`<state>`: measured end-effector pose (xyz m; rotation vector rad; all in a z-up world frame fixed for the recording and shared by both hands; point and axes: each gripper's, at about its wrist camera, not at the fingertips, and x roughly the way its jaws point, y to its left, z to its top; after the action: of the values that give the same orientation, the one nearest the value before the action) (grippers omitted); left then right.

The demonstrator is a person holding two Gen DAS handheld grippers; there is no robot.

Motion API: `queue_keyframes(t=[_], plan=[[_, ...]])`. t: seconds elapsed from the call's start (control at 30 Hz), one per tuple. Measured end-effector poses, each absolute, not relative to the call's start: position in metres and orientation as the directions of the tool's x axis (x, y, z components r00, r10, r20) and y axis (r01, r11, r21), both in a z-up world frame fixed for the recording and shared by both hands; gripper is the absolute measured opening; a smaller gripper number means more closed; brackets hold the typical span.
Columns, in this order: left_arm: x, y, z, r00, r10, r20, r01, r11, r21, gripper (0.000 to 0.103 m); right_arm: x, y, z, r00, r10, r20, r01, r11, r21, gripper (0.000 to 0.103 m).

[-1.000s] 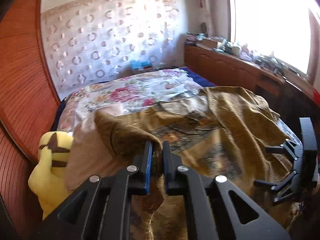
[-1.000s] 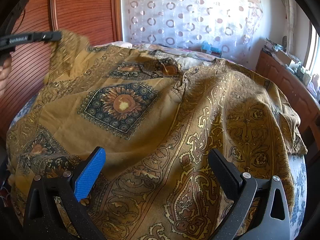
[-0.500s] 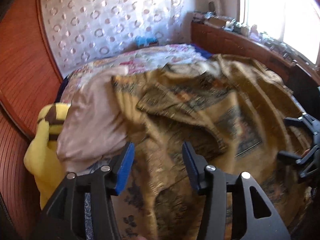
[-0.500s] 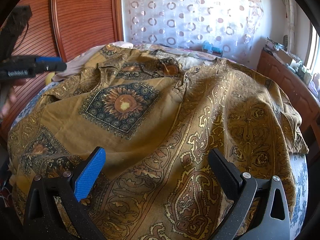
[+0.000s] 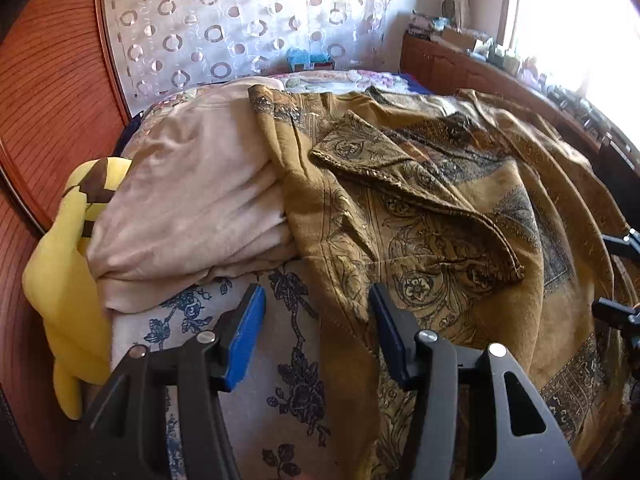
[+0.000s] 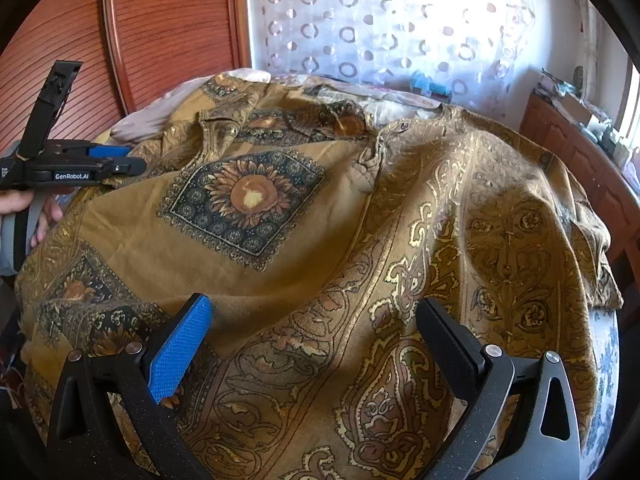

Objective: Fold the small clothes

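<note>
A large ochre-brown patterned garment (image 5: pixel 432 216) lies spread over the bed, with a folded-back flap near its upper left corner; in the right wrist view (image 6: pixel 320 220) it fills most of the frame. My left gripper (image 5: pixel 316 324) is open and empty, low over the garment's left edge and the floral sheet. It also shows at the left of the right wrist view (image 6: pixel 96 164). My right gripper (image 6: pixel 316 344) is open and empty, just above the garment's near part. Its fingertips show at the right edge of the left wrist view (image 5: pixel 616 276).
A folded pinkish-beige blanket (image 5: pixel 192 200) lies left of the garment. A yellow plush toy (image 5: pixel 68 280) sits against the red-brown wooden wall (image 5: pixel 48 100). A blue-flowered sheet (image 5: pixel 276 360) covers the bed. A cluttered wooden counter (image 5: pixel 480 68) runs along the right under the window.
My left gripper let go of the garment's corner, opened wide and dropped back toward the bed's left edge. The released flap fell onto the garment. My right gripper has stayed still.
</note>
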<state>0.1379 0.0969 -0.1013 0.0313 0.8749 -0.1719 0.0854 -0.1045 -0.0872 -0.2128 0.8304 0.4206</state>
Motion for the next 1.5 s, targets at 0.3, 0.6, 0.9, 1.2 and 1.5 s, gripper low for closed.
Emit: queue_keyframes(t=[0.3, 0.6, 0.9, 1.2, 1.5], plan=[[0.136, 0.097, -0.101, 0.630, -0.134, -0.765, 0.161, 0.986, -0.041, 0.055, 0.091, -0.099, -0.095, 0.564, 0.238, -0.791, -0.446, 0.894, -0.049, 0.103], [0.138, 0.099, -0.101, 0.630, -0.129, -0.766, 0.150, 0.988, -0.043, 0.056, 0.094, -0.097, -0.064, 0.618, 0.298, -0.728, -0.471, 0.881, -0.039, 0.103], [0.138, 0.100, -0.099, 0.631, -0.133, -0.764, 0.146, 0.988, -0.051, 0.056, 0.160, -0.036, -0.036, 0.573, 0.416, -0.706, -0.601, 0.799, -0.017, 0.065], [0.138, 0.103, -0.098, 0.631, -0.136, -0.763, 0.145, 0.988, -0.056, 0.056, 0.212, 0.045, -0.056, 0.485, 0.461, -0.743, -0.711, 0.702, -0.028, 0.046], [0.138, 0.102, -0.098, 0.631, -0.135, -0.764, 0.145, 0.988, -0.055, 0.056, 0.226, 0.077, -0.077, 0.419, 0.452, -0.787, -0.759, 0.650, -0.031, 0.037]])
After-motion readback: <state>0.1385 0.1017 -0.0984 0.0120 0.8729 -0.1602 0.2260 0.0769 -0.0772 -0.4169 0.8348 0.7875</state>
